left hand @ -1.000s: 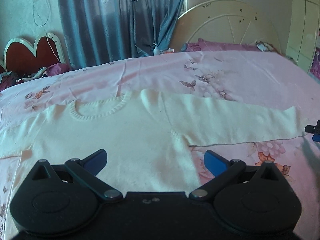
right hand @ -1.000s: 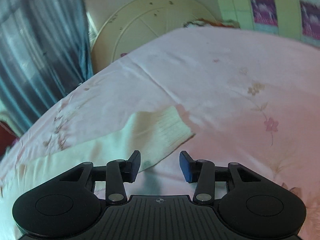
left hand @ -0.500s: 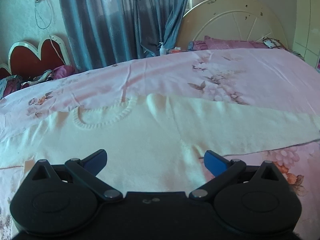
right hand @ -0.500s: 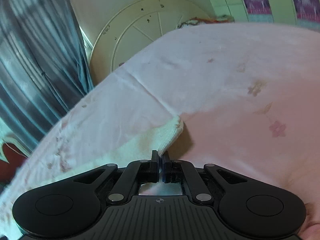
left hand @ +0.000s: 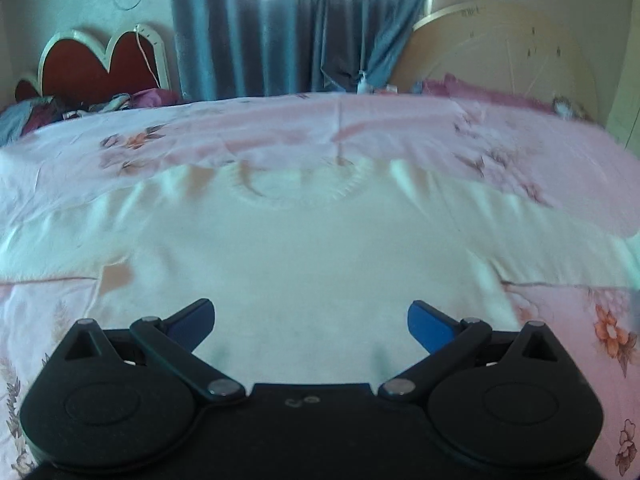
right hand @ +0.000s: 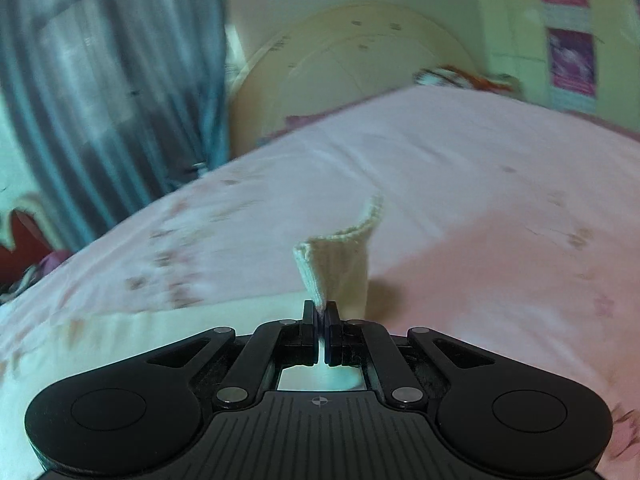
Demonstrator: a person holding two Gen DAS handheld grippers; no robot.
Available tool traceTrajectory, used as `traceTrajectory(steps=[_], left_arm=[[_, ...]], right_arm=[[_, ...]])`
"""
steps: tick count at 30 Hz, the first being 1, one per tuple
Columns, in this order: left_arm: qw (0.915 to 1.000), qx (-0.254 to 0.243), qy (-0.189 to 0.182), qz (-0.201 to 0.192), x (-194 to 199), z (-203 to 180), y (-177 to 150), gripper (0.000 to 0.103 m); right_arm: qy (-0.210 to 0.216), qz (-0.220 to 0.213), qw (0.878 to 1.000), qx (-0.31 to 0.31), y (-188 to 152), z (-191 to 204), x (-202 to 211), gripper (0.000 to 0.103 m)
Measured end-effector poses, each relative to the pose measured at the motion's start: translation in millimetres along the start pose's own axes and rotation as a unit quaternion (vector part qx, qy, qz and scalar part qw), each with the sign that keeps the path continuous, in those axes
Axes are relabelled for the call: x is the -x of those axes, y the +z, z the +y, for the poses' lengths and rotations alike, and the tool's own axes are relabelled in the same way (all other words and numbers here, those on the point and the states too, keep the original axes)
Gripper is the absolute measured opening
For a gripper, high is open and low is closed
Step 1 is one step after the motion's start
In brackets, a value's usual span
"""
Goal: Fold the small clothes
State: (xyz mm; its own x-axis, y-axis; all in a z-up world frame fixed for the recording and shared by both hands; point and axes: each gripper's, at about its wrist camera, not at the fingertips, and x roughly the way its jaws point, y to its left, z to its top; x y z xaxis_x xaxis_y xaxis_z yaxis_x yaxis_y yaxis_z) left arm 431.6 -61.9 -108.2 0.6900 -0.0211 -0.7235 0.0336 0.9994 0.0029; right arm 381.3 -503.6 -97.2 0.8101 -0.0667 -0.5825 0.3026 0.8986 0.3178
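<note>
A cream knit sweater [left hand: 304,256] lies flat on the pink floral bedsheet [left hand: 280,136], neckline [left hand: 296,192] away from me, sleeves spread to both sides. My left gripper [left hand: 311,320] is open and empty, hovering over the sweater's lower body. My right gripper [right hand: 321,312] is shut on the ribbed cuff [right hand: 340,260] of the sweater's right sleeve and holds it lifted off the sheet; the rest of that sleeve [right hand: 120,336] trails left along the bed.
A blue-grey curtain [left hand: 280,28] hangs behind the bed. A round cream board [left hand: 504,48] leans at the back right. A red heart-shaped headboard [left hand: 100,68] and a pile of clothes [left hand: 80,106] are at the back left.
My right gripper closed on the sleeve cuff and has lifted it off the sheet. My left gripper swung to the right, over the sweater's middle, and stayed open.
</note>
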Motion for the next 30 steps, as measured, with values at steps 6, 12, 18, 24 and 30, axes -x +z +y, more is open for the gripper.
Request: traceTrajectory(steps=[6,12,18,24,30], left_arm=[[0.9993,0.003,-0.037,0.001,-3.5,68.7,3.9,0.084],[0.9992,0.022,-0.027,-0.016,9.4,137.6,12.2,0.102],[0.9972,0.061,-0.042,-0.011,15.2,194.9,7.8,0.101],[0.9939,0.075,-0.081,0.004,7.7,206.1,2.6,0.082],[0.9863,0.082,-0.143,0.005,-12.4,173.2,9.7,0.068]], right_arm=[[0.067,0.014,0.994,0.082,-23.3,131.6,-3.9,0.001],[0.126,0.040,0.978,0.161,-85.6,265.9,-26.9,0.001],[0.160,0.088,0.960,0.214,-143.0,347.2,-55.7,0.001],[0.150,0.096,0.957,0.230,-167.2,362.5,-63.5,0.002],[0.127,0.048,0.968,0.210,-154.8,313.5,-17.2,0.084]])
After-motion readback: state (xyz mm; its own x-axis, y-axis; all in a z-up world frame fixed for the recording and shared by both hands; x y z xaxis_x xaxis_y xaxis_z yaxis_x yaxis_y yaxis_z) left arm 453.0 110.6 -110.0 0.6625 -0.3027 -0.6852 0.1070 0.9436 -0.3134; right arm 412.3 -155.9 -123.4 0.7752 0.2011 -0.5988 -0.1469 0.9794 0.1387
